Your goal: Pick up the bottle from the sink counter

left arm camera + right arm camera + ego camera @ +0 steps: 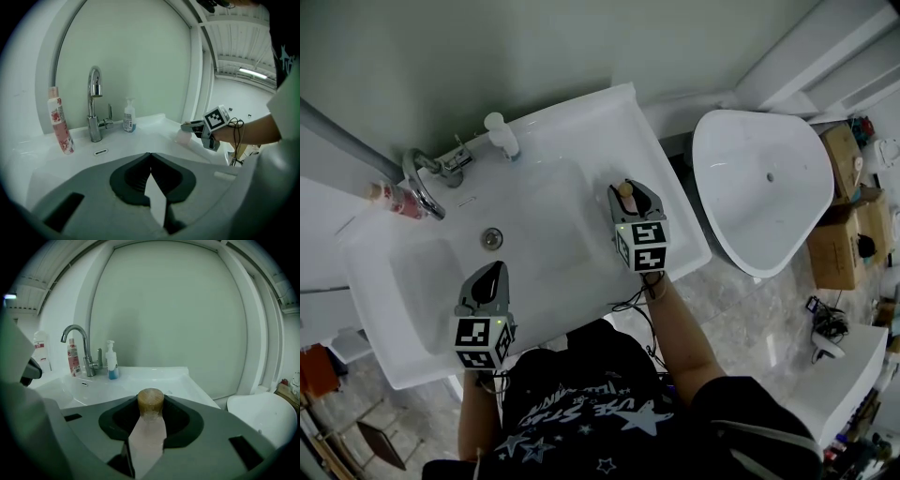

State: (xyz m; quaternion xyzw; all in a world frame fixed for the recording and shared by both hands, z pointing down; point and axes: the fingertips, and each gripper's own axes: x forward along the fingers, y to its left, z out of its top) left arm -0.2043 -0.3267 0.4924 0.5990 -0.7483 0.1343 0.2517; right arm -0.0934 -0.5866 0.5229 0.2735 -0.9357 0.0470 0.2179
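**Q:** Where's the bottle [149, 427]?

**A:** It stands upright on the right side of the counter [682, 234], beside the basin [422, 272]. It sits between the jaws of your right gripper [635, 194].

**Q:** Claw state?

**A:** The right jaws are clenched on the bottle's body, with the brown cap poking out above them. Your left gripper [150, 154] is closed on nothing and hangs over the basin's near edge.

**Q:** Progress?

**A:** The reach looks done and the grasp looks made. From the left gripper view the bottle's base appears to be resting on the counter, so I judge it not yet lifted. You still have to raise it clear, keeping it upright.
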